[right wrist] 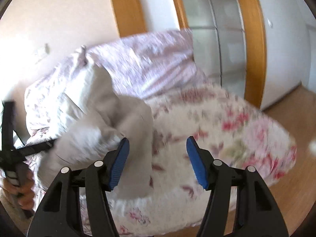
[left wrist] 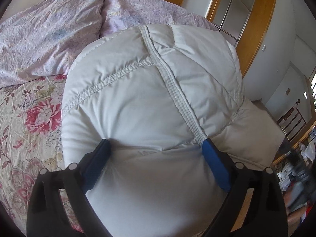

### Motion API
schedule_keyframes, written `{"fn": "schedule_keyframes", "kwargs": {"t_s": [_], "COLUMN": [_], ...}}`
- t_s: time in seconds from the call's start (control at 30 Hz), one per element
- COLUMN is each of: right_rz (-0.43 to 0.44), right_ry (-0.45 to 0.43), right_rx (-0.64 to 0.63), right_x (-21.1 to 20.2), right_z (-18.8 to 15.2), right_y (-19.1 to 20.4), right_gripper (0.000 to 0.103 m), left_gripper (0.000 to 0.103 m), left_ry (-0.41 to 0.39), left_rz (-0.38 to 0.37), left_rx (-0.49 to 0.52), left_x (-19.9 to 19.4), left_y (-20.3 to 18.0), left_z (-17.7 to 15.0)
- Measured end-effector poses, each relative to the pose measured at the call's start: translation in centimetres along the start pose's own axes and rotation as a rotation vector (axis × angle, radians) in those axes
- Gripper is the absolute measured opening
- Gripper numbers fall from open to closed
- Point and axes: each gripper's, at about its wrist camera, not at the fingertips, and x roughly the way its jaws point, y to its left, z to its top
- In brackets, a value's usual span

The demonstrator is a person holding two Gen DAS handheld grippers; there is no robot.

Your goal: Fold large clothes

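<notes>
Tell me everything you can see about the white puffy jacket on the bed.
The white puffy jacket is quilted, padded, smooth-shelled fabric, with gathered elastic seams and a ribbed zipper strip running diagonally across it. It is bunched into a thick bundle over the floral bedspread, in front of a lilac pillow. The left tongs squeeze a fold of it between their blue pads. In the blurred right wrist view, the right tongs stand open, one pad beside a hanging part.
</notes>
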Motion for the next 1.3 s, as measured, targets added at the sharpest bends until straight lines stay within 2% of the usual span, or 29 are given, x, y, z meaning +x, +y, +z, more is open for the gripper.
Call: {"fn": "schedule_keyframes", "kwargs": {"t_s": [0.07,0.13,0.2,0.27,0.33,0.37,0.47,0.53,0.7,0.97,1.3], "right_rz": [0.021,0.051,0.043,0.104,0.177,0.196,0.205,0.214,0.213,0.161,0.112], "right_ry": [-0.028,-0.032,-0.084,-0.095,-0.055,-0.022,0.041,0.081,0.144,0.271,0.358], "right_rx": [-0.061,-0.106,-0.147,-0.156,-0.179,-0.201,-0.247,-0.239,-0.204,-0.147,-0.128], "right_x": [-0.5,-0.5,-1.2,-1.3,-0.2,0.9,3.6,5.1,7.4,12.0,15.1], "right_z": [1.8,3.2,4.7,6.0,6.9,7.2,7.0,6.7,6.1,4.4,1.9], "right_y": [1.5,3.1,4.7,6.0,7.9,9.1,11.4,12.0,11.9,9.9,8.1], "right_gripper": [0.062,0.057,0.056,0.055,0.047,0.040,0.021,0.015,0.011,0.002,0.001], "left_gripper": [0.095,0.095,0.095,0.095,0.095,0.095,0.095,0.095,0.095,0.094,0.093], "left_ry": [-0.002,-0.004,-0.006,-0.007,-0.008,-0.009,-0.010,-0.008,-0.006,-0.022,-0.045], "left_rz": [-0.002,0.002,0.003,0.001,0.000,0.000,-0.002,-0.007,-0.020,-0.033,-0.032], "left_rx": [0.004,0.014,0.020,0.024,0.027,0.029,0.035,0.039,0.047,0.056,0.084], "left_x": [0.1,0.1,0.1,0.1,0.1,0.1,0.0,-0.1,-0.2,-0.5,-0.9], "left_y": [0.0,-0.2,-0.2,-0.2,-0.1,-0.2,-0.2,-0.2,0.0,0.1,-0.7], "left_z": [0.1,0.0,-0.1,-0.1,-0.1,-0.1,-0.2,-0.3,-0.2,-0.2,-0.1]}}
